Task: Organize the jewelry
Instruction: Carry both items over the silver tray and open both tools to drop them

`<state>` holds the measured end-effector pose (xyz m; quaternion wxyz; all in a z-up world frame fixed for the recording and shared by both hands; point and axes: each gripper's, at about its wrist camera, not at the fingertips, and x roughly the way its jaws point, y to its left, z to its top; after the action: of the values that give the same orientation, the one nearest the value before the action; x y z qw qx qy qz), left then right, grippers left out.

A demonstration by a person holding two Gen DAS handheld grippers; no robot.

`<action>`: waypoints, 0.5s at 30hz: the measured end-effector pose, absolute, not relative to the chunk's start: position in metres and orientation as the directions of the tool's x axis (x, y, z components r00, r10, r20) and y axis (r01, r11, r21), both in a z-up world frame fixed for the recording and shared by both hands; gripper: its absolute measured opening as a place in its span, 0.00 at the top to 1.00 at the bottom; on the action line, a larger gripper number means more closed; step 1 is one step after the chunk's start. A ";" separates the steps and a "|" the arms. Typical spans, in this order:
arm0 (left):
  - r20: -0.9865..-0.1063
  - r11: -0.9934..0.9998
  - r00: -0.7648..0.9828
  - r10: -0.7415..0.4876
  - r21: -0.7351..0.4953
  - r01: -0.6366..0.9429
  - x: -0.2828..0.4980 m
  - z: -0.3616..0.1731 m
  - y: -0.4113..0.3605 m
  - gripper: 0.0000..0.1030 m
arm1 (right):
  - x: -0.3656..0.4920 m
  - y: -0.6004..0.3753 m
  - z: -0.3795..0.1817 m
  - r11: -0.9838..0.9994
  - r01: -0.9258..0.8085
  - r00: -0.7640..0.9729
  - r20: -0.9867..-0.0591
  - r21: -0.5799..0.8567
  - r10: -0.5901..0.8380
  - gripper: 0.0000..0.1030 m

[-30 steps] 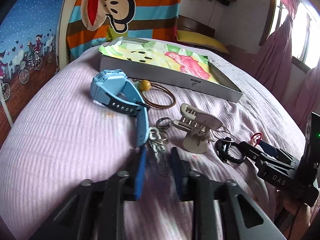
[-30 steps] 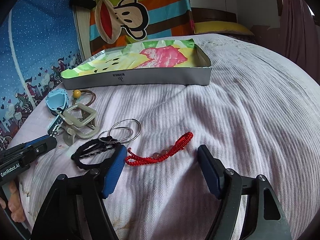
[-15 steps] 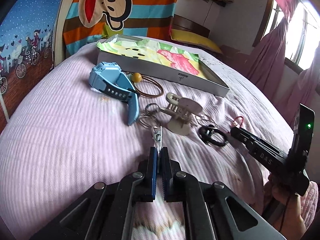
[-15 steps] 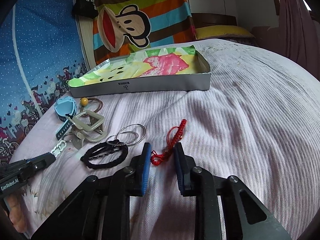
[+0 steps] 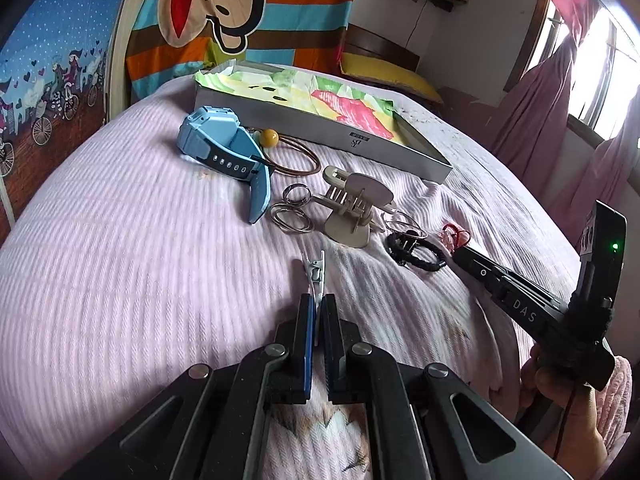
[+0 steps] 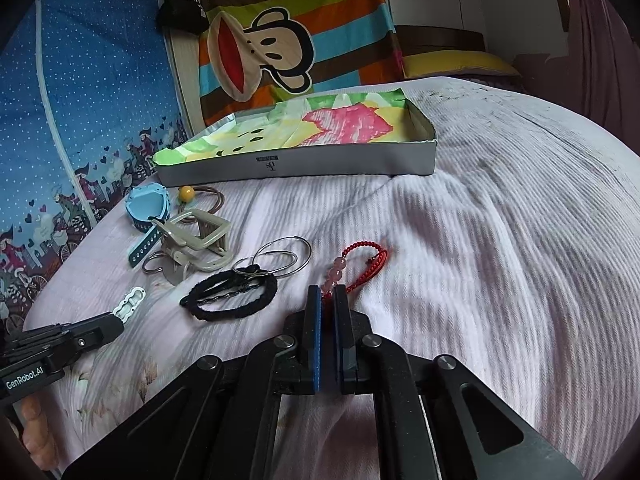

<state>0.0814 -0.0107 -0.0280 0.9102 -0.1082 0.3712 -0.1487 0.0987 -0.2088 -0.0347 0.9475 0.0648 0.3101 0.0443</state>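
Grey box (image 6: pixel 296 166), floral paper (image 6: pixel 320 126) inside

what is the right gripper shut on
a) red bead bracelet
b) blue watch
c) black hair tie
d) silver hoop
a: the right gripper is shut on the red bead bracelet, while the black hair tie, blue watch and silver hoop lie untouched on the bed.

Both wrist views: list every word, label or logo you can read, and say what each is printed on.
"DAS" on the black body of the right hand-held gripper, seen in the left wrist view.
"GenRobot.AI" on the black body of the left hand-held gripper, seen in the right wrist view.
Small logo and label on the front wall of the grey cardboard box: too small to read.
White characters on the black hanging bag: too blurred to read.
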 end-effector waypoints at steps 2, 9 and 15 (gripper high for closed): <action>-0.634 0.931 0.688 -0.352 -0.310 0.190 0.080 -0.028 -0.010 0.95 | 0.096 -0.209 -0.034 0.988 -0.045 0.807 -0.578 0.150 0.124 0.95; -0.598 0.937 0.729 -0.334 -0.291 0.191 0.069 -0.025 -0.012 0.96 | 0.083 -0.207 -0.029 0.987 -0.063 0.825 -0.548 0.150 0.136 0.96; -0.553 0.947 0.776 -0.302 -0.264 0.181 0.061 -0.016 -0.014 0.96 | 0.071 -0.205 -0.016 0.985 -0.091 0.867 -0.474 0.150 0.152 0.96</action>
<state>0.0607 -0.0142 -0.0158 0.9373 -0.0983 0.3085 -0.1288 0.0710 -0.2053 -0.0161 0.9643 0.0613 0.2499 0.0632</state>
